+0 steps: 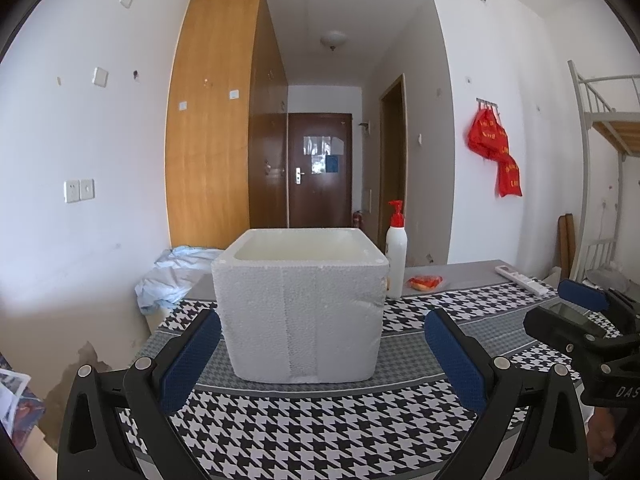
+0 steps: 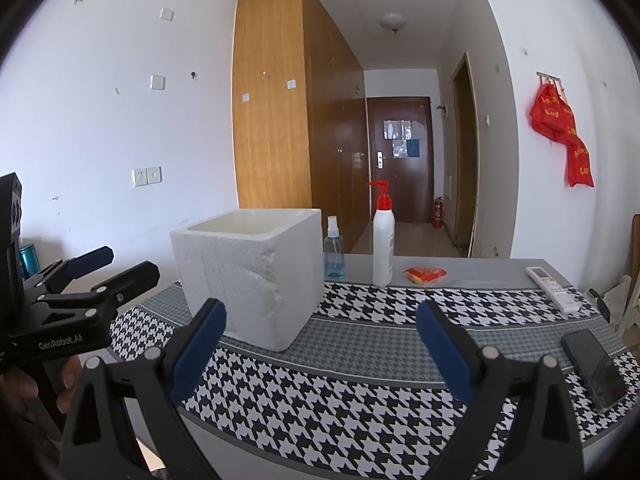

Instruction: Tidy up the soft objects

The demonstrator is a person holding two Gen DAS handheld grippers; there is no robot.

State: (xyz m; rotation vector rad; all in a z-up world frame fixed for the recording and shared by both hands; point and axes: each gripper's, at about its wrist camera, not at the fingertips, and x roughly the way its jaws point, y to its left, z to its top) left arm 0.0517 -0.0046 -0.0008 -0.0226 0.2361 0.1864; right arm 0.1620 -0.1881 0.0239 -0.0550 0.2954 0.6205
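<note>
A white foam box stands open-topped on the houndstooth tablecloth; it also shows in the right wrist view. My left gripper is open and empty, just in front of the box. My right gripper is open and empty, to the right of the box. A small red-orange soft packet lies at the table's far side, also in the right wrist view. The inside of the box is hidden.
A white pump bottle and a blue spray bottle stand behind the box. A white remote and a black phone lie at the right. Crumpled blue cloth lies left of the table.
</note>
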